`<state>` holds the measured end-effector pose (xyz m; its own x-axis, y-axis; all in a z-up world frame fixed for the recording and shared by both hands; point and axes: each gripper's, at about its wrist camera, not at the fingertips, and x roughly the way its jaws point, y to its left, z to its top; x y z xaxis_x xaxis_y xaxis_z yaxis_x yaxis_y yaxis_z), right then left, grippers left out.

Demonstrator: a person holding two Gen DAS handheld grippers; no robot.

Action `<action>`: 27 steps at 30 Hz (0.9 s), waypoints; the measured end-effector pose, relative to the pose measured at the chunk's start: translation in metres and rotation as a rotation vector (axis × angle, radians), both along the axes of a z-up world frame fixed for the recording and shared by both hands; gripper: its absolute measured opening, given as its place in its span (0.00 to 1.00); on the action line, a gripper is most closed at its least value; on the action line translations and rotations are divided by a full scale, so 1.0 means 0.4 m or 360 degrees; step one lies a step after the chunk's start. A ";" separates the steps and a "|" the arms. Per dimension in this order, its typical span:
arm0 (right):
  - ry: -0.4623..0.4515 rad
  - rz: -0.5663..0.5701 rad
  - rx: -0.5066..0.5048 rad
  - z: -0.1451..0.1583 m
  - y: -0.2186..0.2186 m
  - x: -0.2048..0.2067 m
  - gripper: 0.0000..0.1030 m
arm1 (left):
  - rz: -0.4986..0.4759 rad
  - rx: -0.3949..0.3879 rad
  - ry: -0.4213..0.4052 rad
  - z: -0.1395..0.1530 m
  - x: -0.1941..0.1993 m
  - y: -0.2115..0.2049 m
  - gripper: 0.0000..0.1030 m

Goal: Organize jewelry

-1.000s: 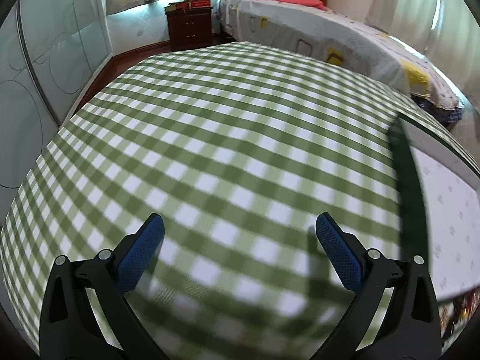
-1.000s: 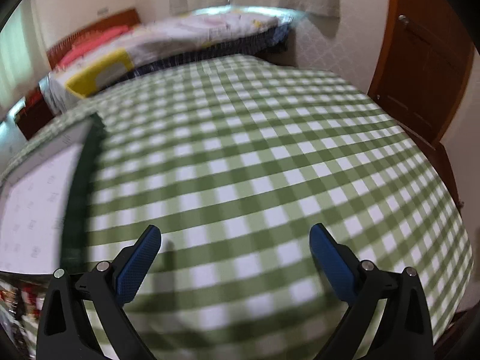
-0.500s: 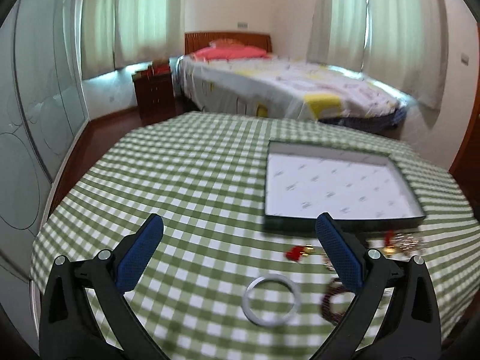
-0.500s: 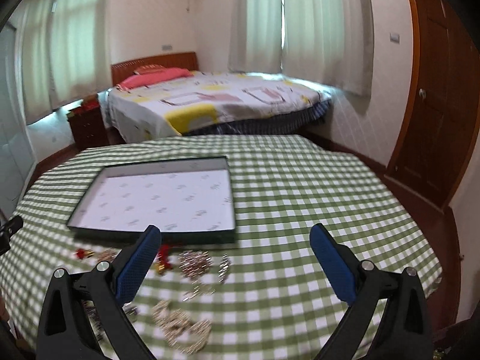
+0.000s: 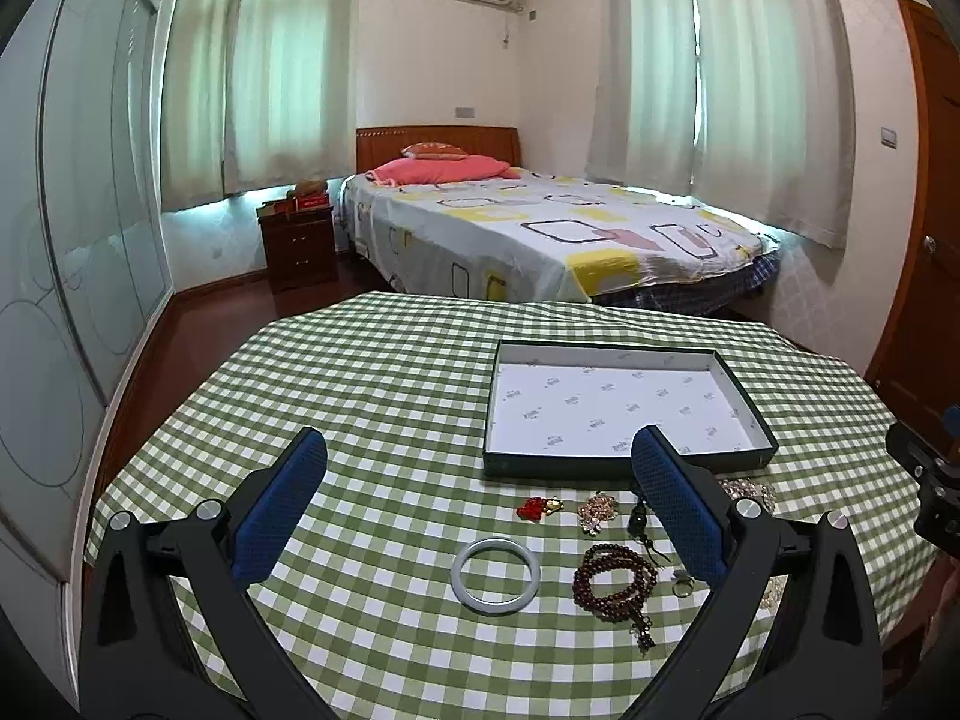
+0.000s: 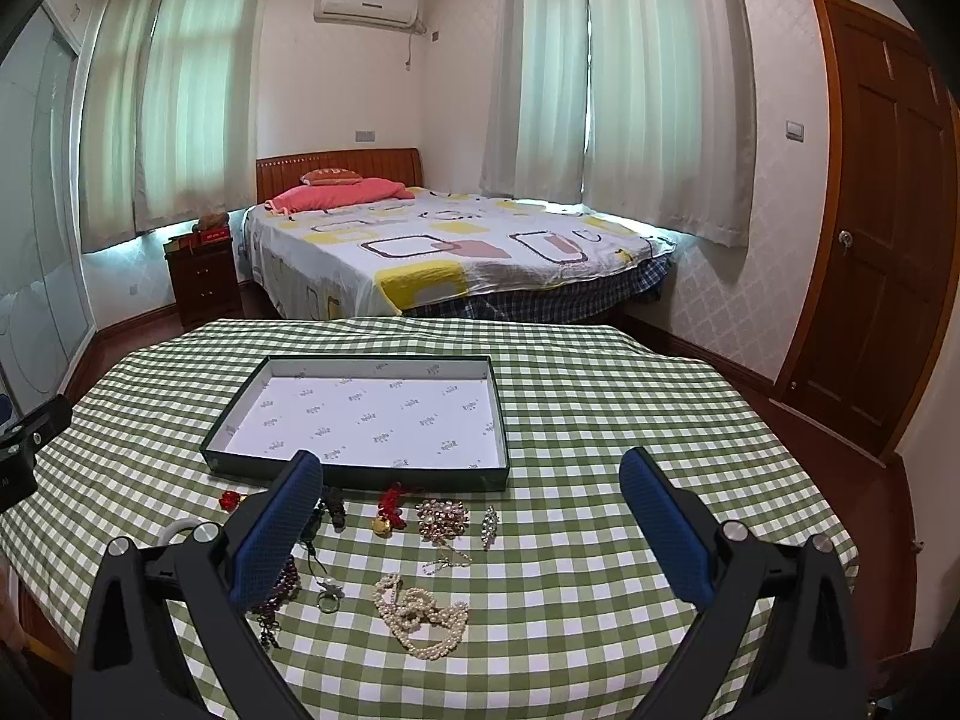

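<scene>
Nothing picked yet: both hand-held grippers, left [image 5: 480, 516] and right [image 6: 471, 522], hover spread and empty; jewelry lies on the surface at the tray's [image 6: 360, 476] 6 o'clock, so next comes closing on the pearls [image 6: 420, 615].

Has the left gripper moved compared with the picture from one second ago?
Yes. The left gripper has pulled up and back from the checked tablecloth: the whole box and bangle now show.

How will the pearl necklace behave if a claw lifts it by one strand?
The pearl necklace lies in loose tangled loops, so it will probably hang limp and uncoil. Its round, glossy beads may slip between the pads. Dragging it might snag the thin chain lying just beyond it.
</scene>
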<state>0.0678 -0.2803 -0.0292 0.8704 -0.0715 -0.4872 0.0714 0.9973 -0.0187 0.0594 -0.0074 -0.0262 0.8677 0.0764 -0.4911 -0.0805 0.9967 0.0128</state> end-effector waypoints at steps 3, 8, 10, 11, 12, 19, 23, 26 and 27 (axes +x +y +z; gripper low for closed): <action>-0.0002 0.0007 -0.0002 0.000 0.006 -0.005 0.94 | -0.0015 0.0026 -0.0002 0.006 -0.007 -0.009 0.96; -0.0039 0.0013 -0.0007 0.014 0.014 -0.017 0.94 | -0.0047 0.0039 -0.0044 0.025 -0.026 -0.021 0.96; -0.0052 0.0017 -0.0013 0.020 0.017 -0.022 0.94 | -0.0054 0.0053 -0.0054 0.029 -0.032 -0.026 0.96; -0.0056 0.0017 -0.0014 0.021 0.019 -0.024 0.94 | -0.0057 0.0057 -0.0058 0.032 -0.034 -0.029 0.96; -0.0057 0.0017 -0.0014 0.023 0.019 -0.025 0.94 | -0.0061 0.0059 -0.0065 0.035 -0.038 -0.030 0.96; -0.0075 0.0018 -0.0018 0.033 0.022 -0.037 0.94 | -0.0085 0.0052 -0.0118 0.057 -0.058 -0.036 0.96; -0.0086 0.0022 -0.0018 0.038 0.022 -0.044 0.94 | -0.0101 0.0023 -0.0128 0.065 -0.064 -0.031 0.96; -0.0100 0.0023 -0.0017 0.046 0.022 -0.050 0.94 | -0.0094 0.0029 -0.0121 0.067 -0.064 -0.030 0.96; -0.0107 0.0022 -0.0018 0.049 0.022 -0.052 0.94 | -0.0089 0.0026 -0.0120 0.068 -0.064 -0.030 0.96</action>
<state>0.0469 -0.2716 -0.0096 0.9020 -0.0640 -0.4269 0.0589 0.9979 -0.0254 0.0338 -0.0193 0.0008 0.9055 0.0344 -0.4230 -0.0261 0.9993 0.0253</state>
